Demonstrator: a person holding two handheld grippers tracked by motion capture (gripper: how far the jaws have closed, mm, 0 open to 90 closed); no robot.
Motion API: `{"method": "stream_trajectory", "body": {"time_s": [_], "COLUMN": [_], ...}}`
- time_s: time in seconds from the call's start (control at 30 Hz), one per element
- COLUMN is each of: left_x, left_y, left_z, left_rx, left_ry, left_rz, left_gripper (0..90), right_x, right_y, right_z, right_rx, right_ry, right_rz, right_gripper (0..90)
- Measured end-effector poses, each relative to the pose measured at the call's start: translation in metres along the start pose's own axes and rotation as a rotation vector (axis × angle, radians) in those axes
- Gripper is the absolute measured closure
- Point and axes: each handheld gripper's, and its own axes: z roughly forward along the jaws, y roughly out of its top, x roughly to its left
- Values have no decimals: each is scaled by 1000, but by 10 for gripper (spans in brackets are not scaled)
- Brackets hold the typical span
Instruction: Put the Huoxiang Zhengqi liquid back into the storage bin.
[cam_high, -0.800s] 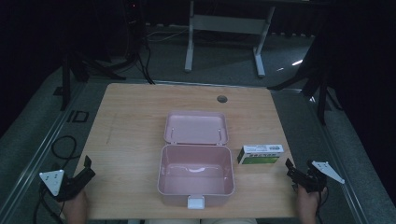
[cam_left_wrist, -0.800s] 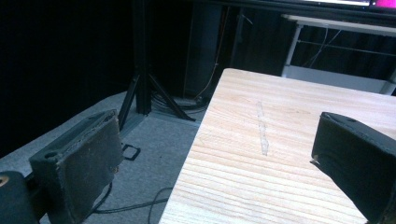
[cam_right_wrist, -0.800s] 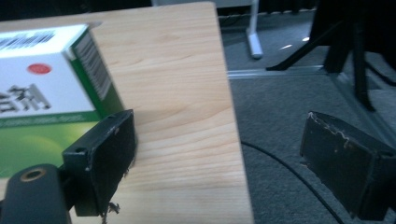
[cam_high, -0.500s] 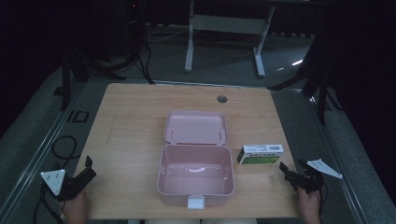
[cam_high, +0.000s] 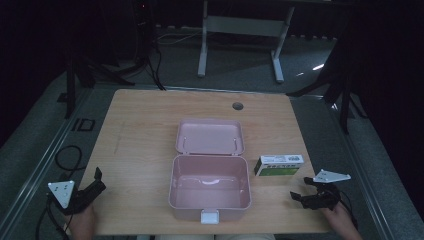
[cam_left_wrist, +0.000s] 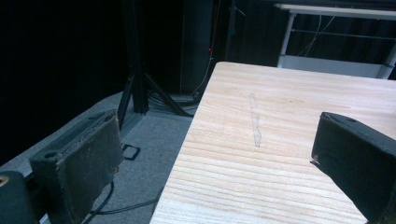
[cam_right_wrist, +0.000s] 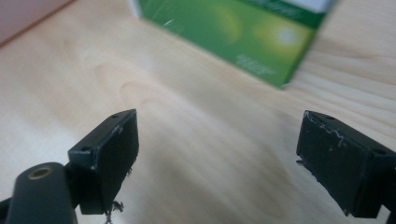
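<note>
Table: pale wooden table (cam_high: 140, 150) in a dark room.
Box: green-and-white box (cam_high: 278, 165) lies flat, at 3 o'clock from the open pink case (cam_high: 210, 185) and just beside it; the right gripper view shows its glossy green face (cam_right_wrist: 233, 32) close up.
Right gripper: right gripper (cam_high: 312, 197), at 5 o'clock from the box, near but apart; jaws spread wide, nothing between them.
Left gripper: left gripper (cam_high: 87, 192), at 9 o'clock from the case, well apart; jaws wide, empty, over the table edge.

Black hand-held gripper (cam_high: 300, 196) w/ scuffed blocky pads (cam_right_wrist: 332, 161), grey triangular top plate, brass screw.
</note>
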Motion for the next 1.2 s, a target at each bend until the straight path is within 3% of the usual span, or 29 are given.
{"method": "stream_trajectory", "body": {"time_s": [0.03, 0.1, 0.13, 0.2, 0.3, 0.33, 0.37, 0.4, 0.43, 0.53, 0.57, 0.6, 0.73, 1.2], "left_x": [0, 0, 0, 1, 1, 0, 0, 0, 0, -1, -1, 0, -1, -1], "left_y": [0, 0, 0, 0, 0, 0, 0, 0, 0, 0, 0, 0, 0, 0], "left_z": [0, 0, 0, 0, 0, 0, 0, 1, 1, 1, 1, 1, 1, 1], "left_rx": [1, 3, 4, 5, 6, 8, 8, 8, 8, 9, 9, 10, 12, 17], "left_ry": [-1, -1, -5, -9, -12, -19, -19, -19, -20, -21, -21, -23, -24, -32], "left_rz": [-1, -1, -3, -3, -4, -3, -3, -1, -1, 2, 2, 3, 6, 11], "left_gripper": [21, 21, 21, 21, 21, 21, 21, 21, 21, 21, 21, 21, 21, 21], "right_x": [1, 2, 4, 6, 8, 11, 11, 14, 14, 22, 22, 27, 32, 45], "right_y": [3, 5, 10, 15, 20, 24, 24, 29, 29, 35, 35, 39, 46, 77], "right_z": [1, 1, 2, 2, 3, 4, 4, 6, 6, 12, 12, 14, 18, 23], "right_rx": [35, 55, 100, 135, 175, 218, 218, 270, 270, 383, 383, 433, 509, 717], "right_ry": [37, 47, 71, 92, 128, 149, 149, 159, 159, 162, 162, 161, 152, 169], "right_rz": [-15, -27, -73, -108, -135, -161, -161, -204, -204, -283, -283, -310, -365, -455], "right_gripper": [126, 126, 127, 128, 128, 128, 128, 128, 128, 127, 127, 125, 125, 131]}}
